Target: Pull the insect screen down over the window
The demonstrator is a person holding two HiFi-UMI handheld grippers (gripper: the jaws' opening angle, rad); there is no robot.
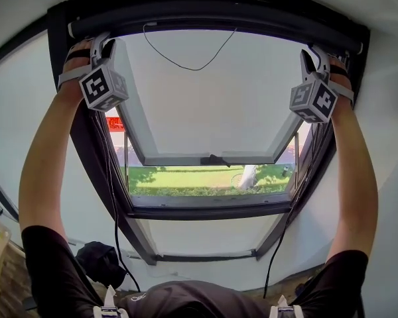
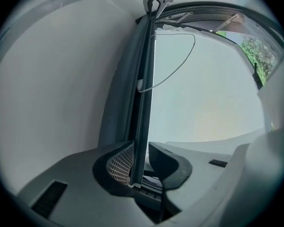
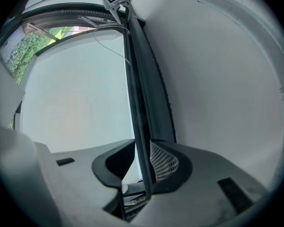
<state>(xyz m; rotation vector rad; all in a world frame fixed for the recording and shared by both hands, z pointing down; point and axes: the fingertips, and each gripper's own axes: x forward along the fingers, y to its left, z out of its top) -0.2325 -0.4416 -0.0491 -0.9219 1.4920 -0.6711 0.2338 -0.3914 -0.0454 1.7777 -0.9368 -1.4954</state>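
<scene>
- The insect screen is judged to be fully rolled up in the dark housing at 12 o'clock of the window. No mesh is seen over the glass.
- Its thin pull bar runs just beside the housing, from the 10 o'clock corner to the 2 o'clock corner of the head view.
- The left gripper is raised to the 10 o'clock end of the bar. Its jaws stand apart with the bar between them. The bar lies against one ribbed pad and a narrow gap is seen on the other side, so no firm grip is judged yet.
- The right gripper is placed the same way at the 2 o'clock end. The bar is between the parted jaws and touches the ribbed pad only.
- A thin cord hangs in a loop under the bar near 12 o'clock and should be kept out of the jaws.
- The bar is expected to be light and stiff, but smooth, so it may slip if it is clamped weakly. The mesh behind it is probably soft and easily torn, so it should not be pinched.
- Some spring pull from the roller is likely. The bar is best taken near both ends and drawn evenly, otherwise it may tilt and jam.
- The lower frame at 6 o'clock is judged to be the place where the bar must arrive. The pull down is not yet begun.
</scene>
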